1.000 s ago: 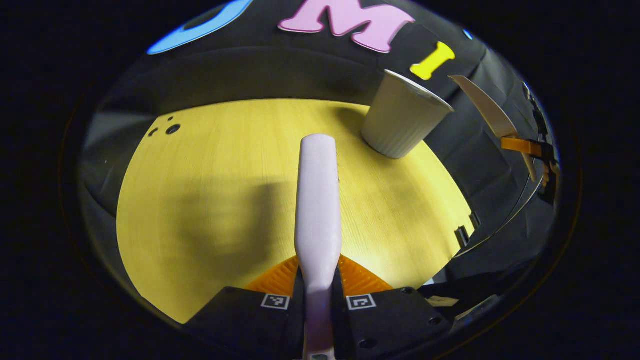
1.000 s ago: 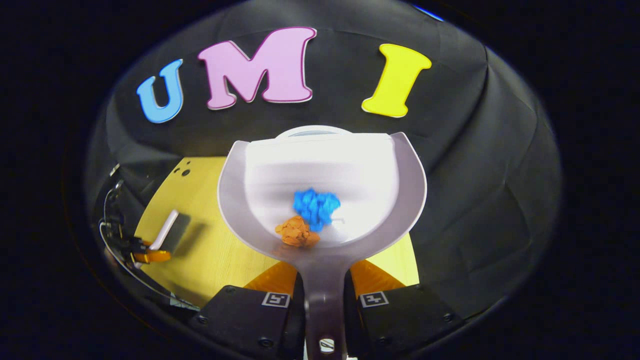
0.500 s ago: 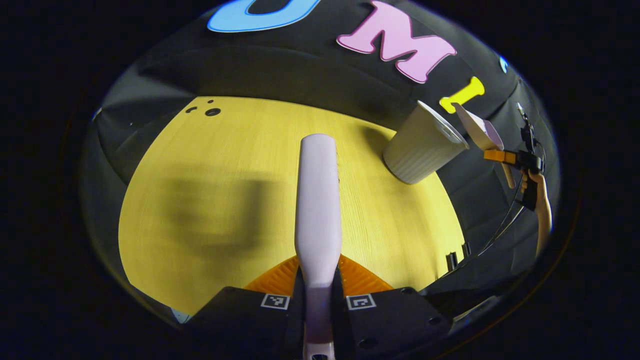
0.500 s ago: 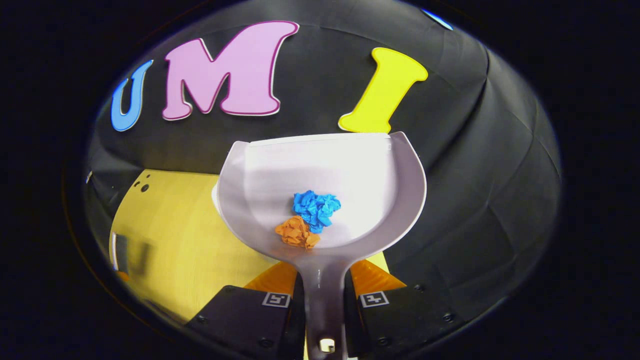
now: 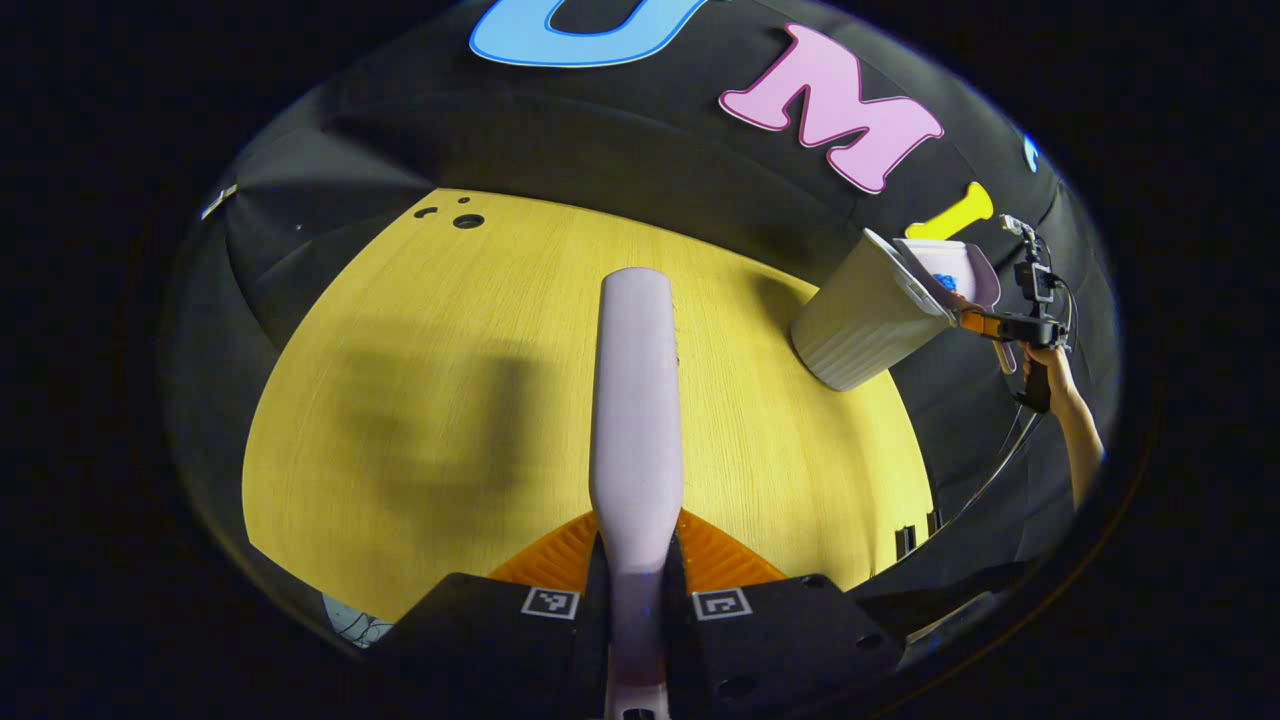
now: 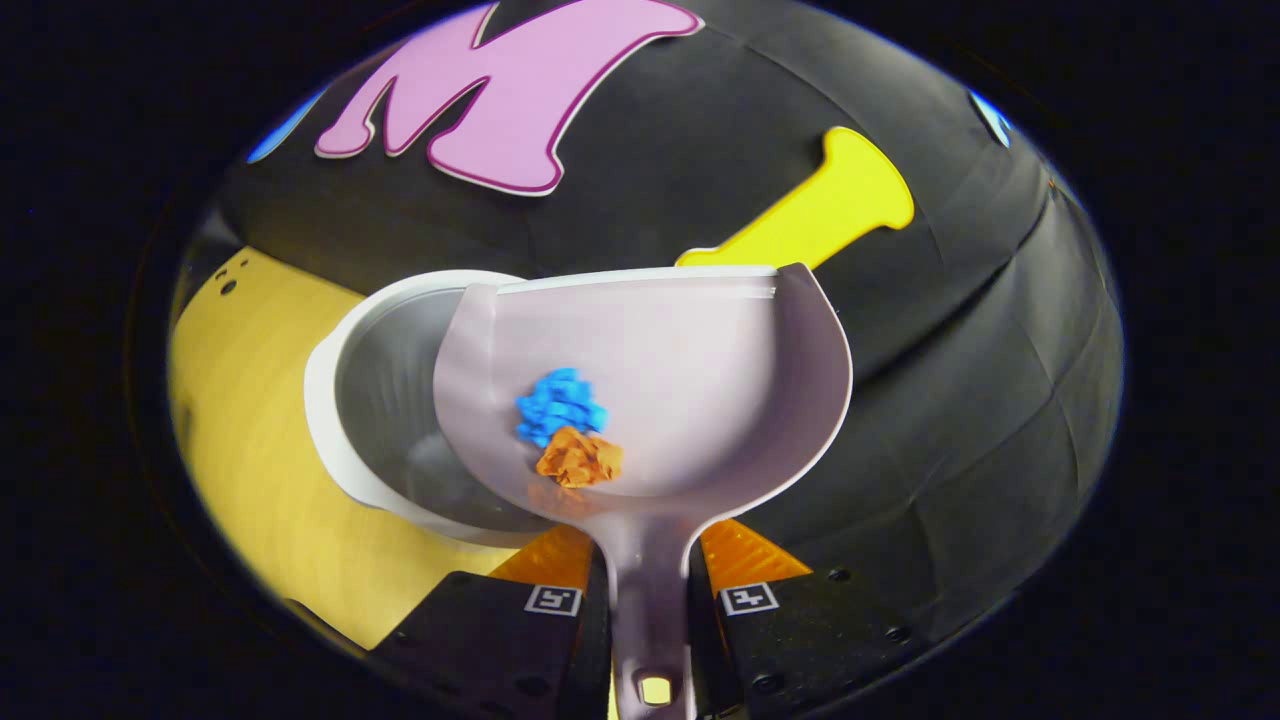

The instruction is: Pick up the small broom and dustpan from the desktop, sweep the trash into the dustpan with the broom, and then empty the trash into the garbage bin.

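My left gripper (image 5: 636, 575) is shut on the handle of the small pale broom (image 5: 636, 400), which points out over the yellow desktop (image 5: 420, 400). In the right gripper view my right gripper (image 6: 648, 590) is shut on the handle of the pale dustpan (image 6: 700, 380). The pan hangs tilted over the open mouth of the white garbage bin (image 6: 370, 400). A blue paper wad (image 6: 560, 402) and an orange wad (image 6: 580, 457) lie in the pan, slid toward its left side. In the left gripper view the ribbed bin (image 5: 865, 320) stands at the desk's far right, with the dustpan (image 5: 950, 275) at its rim.
A person's hand and forearm (image 5: 1065, 410) hold the right gripper (image 5: 1020, 325) with a cable trailing below it. Small dark holes (image 5: 465, 220) mark the desktop's far left corner. Black cloth walls close in behind and to the right of the desk.
The dustpan has moved over the bin's mouth and tipped to the left; the two wads slid leftward in it. The left gripper view swung slightly, with the broom still held.
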Demonstrator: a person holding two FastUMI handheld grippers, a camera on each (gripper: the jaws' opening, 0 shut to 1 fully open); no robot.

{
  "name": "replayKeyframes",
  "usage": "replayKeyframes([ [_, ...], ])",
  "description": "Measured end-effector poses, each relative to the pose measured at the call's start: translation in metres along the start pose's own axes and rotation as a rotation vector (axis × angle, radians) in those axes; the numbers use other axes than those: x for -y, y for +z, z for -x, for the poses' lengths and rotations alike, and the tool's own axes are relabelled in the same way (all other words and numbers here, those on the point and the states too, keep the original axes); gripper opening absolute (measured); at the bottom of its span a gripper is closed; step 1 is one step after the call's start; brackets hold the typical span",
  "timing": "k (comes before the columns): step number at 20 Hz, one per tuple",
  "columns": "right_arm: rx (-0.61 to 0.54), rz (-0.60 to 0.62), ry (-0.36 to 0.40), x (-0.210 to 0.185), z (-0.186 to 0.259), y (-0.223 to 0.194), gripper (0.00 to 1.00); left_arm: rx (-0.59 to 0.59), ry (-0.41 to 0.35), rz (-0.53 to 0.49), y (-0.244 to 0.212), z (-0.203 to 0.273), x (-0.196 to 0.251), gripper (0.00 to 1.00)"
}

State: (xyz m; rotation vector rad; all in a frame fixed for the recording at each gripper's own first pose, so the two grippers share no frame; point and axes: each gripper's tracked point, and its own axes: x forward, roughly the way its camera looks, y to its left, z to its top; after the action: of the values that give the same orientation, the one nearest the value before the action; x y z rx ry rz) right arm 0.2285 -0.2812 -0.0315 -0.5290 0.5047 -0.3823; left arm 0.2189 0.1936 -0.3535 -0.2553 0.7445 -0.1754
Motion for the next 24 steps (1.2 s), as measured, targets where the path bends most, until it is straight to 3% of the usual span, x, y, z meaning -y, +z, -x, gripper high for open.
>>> replayKeyframes([
  [14, 0.093, 0.515, -0.242, 0.014, 0.001, 0.024, 0.36, 0.009, 0.026, 0.055, -0.013, 0.001, -0.009, 0.27],
  [22, 0.165, 0.72, -0.333, 0.034, 0.019, 0.027, 0.36, 0.002, 0.028, 0.064, -0.018, 0.003, -0.013, 0.27],
  [23, 0.175, 0.741, -0.342, 0.035, 0.021, 0.026, 0.36, 0.001, 0.03, 0.062, -0.017, 0.003, -0.013, 0.3],
  [24, 0.182, 0.766, -0.348, 0.039, 0.023, 0.026, 0.36, -0.001, 0.031, 0.061, -0.018, 0.004, -0.014, 0.27],
])
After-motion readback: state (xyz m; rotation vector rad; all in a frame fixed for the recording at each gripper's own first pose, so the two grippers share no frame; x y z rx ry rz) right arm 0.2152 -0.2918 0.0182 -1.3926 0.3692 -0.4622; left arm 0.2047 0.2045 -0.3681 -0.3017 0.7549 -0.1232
